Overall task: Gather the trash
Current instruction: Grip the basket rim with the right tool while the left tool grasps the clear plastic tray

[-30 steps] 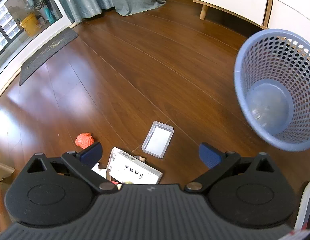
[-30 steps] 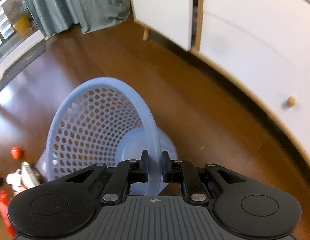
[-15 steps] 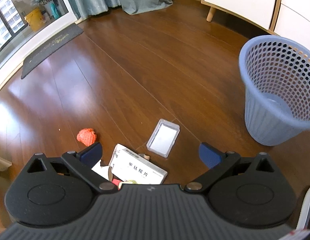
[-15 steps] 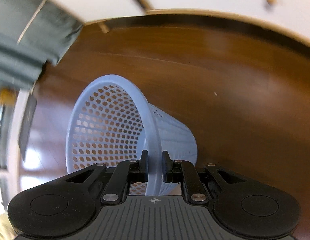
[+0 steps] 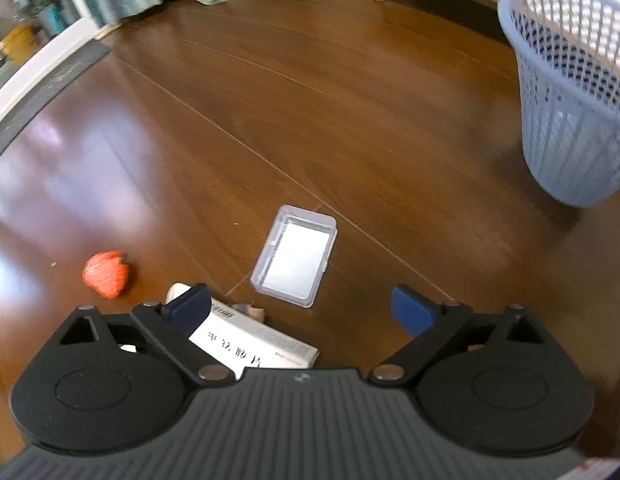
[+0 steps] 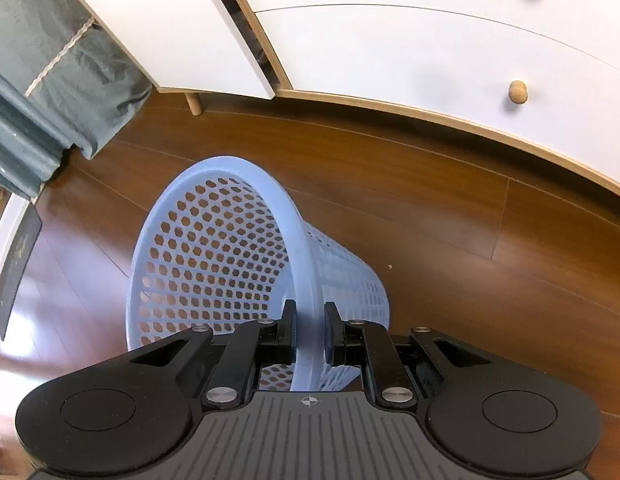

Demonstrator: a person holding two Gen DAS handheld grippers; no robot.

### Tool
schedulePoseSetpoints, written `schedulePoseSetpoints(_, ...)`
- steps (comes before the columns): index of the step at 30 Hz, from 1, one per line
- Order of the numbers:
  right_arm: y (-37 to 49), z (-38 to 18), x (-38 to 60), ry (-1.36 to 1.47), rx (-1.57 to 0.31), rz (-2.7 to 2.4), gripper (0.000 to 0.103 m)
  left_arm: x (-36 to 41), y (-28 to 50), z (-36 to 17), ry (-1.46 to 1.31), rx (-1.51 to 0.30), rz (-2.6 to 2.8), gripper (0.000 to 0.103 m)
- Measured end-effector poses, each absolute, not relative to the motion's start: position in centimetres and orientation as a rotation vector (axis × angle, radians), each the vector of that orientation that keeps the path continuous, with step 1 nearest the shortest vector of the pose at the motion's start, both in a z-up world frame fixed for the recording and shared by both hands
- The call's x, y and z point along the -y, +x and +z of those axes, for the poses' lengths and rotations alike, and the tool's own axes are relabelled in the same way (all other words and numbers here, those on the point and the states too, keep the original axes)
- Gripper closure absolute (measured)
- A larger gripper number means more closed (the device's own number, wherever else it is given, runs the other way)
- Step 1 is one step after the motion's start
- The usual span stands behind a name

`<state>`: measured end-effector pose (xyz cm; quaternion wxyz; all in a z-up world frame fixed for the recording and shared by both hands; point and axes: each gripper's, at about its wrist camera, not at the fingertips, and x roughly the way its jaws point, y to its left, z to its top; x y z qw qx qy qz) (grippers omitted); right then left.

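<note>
With the pale blue perforated plastic basket (image 6: 237,264) now set upright, rim pinched by the right gripper (image 6: 310,332), the wide, closing left gripper (image 5: 299,308) has been lowered over the clear plastic tray (image 5: 294,255).

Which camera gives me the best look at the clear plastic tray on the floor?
The left wrist view. The clear plastic tray lies open side up on the wood floor, whole and unobstructed, just ahead of the left gripper. The right wrist view shows none of it, only the blue basket and cabinet.

Bright daylight, floor (image 5: 109,184) glare, fisheye-warped edges.
</note>
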<state>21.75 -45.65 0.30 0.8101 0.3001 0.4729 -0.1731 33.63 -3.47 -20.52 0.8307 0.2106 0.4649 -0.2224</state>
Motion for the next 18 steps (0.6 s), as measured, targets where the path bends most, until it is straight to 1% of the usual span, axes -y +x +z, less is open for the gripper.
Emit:
schedulePoseSetpoints(4, 20.8, 0.2, 45.7, 0.628, -1.008, -0.376, 0.094, 3.7, 35.0, -22.6, 0.490, -0.962, -0.531, 0.009)
schedulePoseSetpoints(7, 21.5, 0.0, 45.5, 0.622, -1.008, -0.378, 0.094, 3.6, 36.4, -23.8, 0.501, -0.972, -0.546, 0.012)
schedulePoseSetpoints(12, 21.6, 0.1, 45.3, 0.604, -1.006, -0.376, 0.094, 4.2, 38.6, -25.9, 0.540, -0.986, -0.560, 0.013)
schedulePoseSetpoints(15, 22.1, -0.1, 45.2, 0.593, -1.006, -0.374, 0.094, 4.5, 39.8, -27.2, 0.544, -1.012, -0.562, 0.017)
schedulePoseSetpoints(17, 22.2, -0.1, 45.2, 0.586, -1.007, -0.372, 0.094, 4.7, 40.5, -27.8, 0.546, -1.029, -0.556, 0.022)
schedulePoseSetpoints(18, 22.2, -0.1, 45.2, 0.584, -1.008, -0.371, 0.094, 4.8, 40.9, -28.2, 0.543, -1.043, -0.559, 0.028)
